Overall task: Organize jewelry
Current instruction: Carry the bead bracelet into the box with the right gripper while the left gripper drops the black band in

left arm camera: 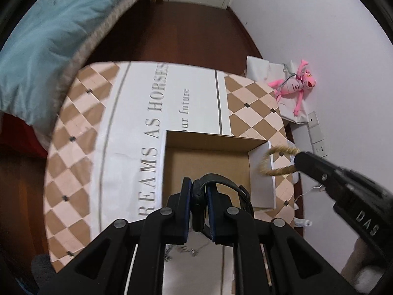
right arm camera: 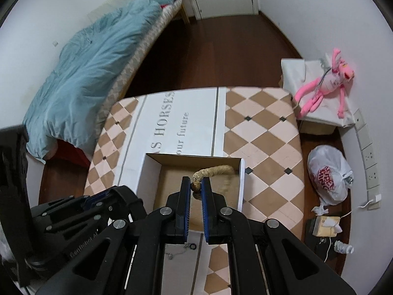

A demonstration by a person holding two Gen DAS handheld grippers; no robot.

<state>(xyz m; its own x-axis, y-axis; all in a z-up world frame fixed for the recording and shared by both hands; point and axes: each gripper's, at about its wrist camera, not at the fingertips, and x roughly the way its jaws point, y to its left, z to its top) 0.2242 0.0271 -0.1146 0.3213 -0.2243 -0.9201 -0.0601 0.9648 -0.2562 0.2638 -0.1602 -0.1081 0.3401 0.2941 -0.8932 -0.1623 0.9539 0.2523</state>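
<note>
both tongs hang above the open box (left arm camera: 208,157), just ahead of their tips: left gripper (left arm camera: 198,194) pinching a black watch (left arm camera: 221,184), right gripper (right arm camera: 196,186) pinching a tan woven bracelet (right arm camera: 216,170).

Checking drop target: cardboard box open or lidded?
Open. The cardboard box has no lid; its brown floor shows in both views, with the right claw holding a woven bangle over it.

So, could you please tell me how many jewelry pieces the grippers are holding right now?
2. The left gripper clamps a black watch over the cardboard box; the right gripper clamps a tan rope bracelet over it.
</note>
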